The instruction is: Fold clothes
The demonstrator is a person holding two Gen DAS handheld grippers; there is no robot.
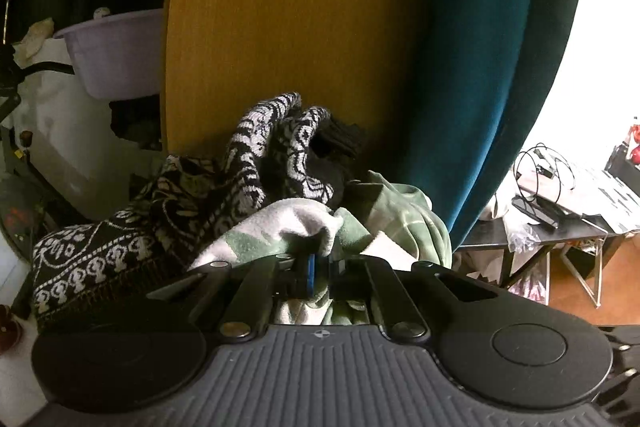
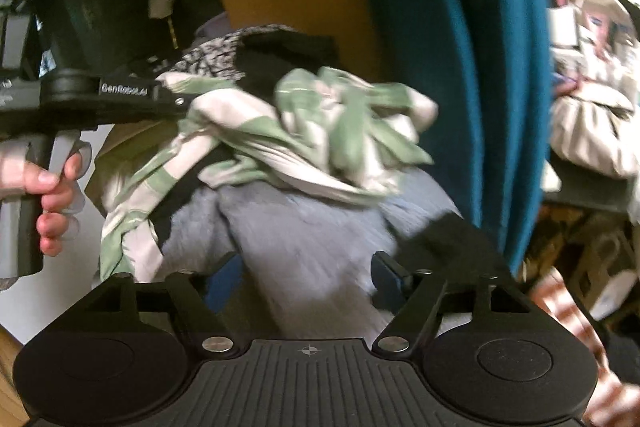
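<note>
Black two-finger left gripper (image 1: 320, 263) with blue-edged pads, paired linkage bars on silver rivets, round black discs either side of a grey ribbed plate marked with a small crosshair. Same build on the right gripper (image 2: 308, 275): black bars, silver pivots, ribbed centre plate, crosshair mark. White "GenRobot.AI" lettering (image 2: 124, 89) on the left unit's side, small screw beside it. Bare hand (image 2: 48, 195) around a dark grey grip

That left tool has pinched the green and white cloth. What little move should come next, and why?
Probably lift the left tool a little to draw the green and white garment off the pile. It is shut on a fold, while the right tool is open over the grey garment, holding nothing.
</note>
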